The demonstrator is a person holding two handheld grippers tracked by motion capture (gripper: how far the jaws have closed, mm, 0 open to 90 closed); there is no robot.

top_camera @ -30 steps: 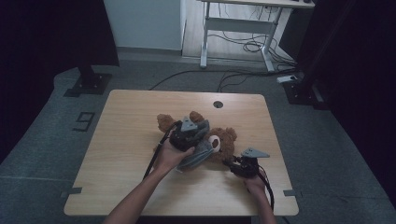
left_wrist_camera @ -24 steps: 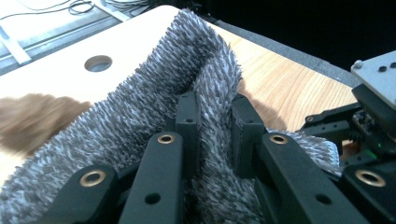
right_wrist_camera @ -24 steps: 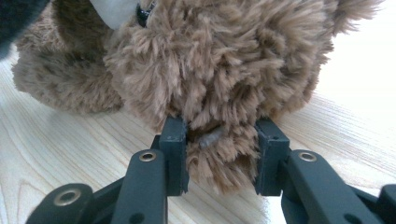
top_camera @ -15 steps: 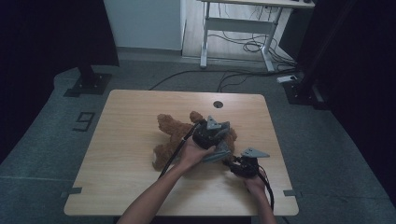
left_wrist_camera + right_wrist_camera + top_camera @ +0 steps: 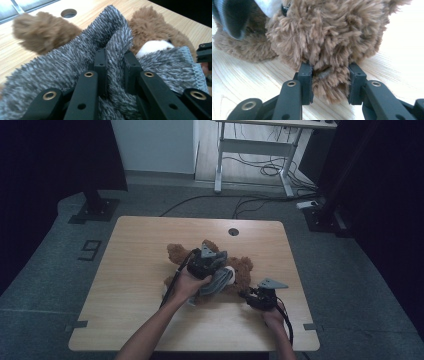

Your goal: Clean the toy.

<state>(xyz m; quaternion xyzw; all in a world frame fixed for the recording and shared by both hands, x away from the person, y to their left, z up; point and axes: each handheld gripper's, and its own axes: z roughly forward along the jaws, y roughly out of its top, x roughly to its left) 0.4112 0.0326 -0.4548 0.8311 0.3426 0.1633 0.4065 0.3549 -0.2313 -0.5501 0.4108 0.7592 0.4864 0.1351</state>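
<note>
A brown teddy bear [image 5: 174,253] lies on the wooden table [image 5: 135,245], partly covered by a fuzzy grey knitted garment [image 5: 221,282]. My left gripper [image 5: 216,268] sits over the bear's middle. In the left gripper view my left gripper [image 5: 115,56] is shut on a raised fold of the grey garment [image 5: 72,60], with the bear [image 5: 155,32] and its white muzzle behind. My right gripper [image 5: 251,295] rests at the bear's right end. Seen from the right gripper view, my right gripper [image 5: 330,72] is shut on a furry lobe of the bear [image 5: 332,30], low over the tabletop.
A round cable hole [image 5: 233,231] sits near the table's far edge. Bare wood lies to the left and along the front. Beyond the table stand a white desk frame [image 5: 250,150] with floor cables and a dark stand base [image 5: 94,207].
My left gripper swung right with the grey garment half a second ago, then came back left over the bear. My right gripper has stayed in place on the bear.
</note>
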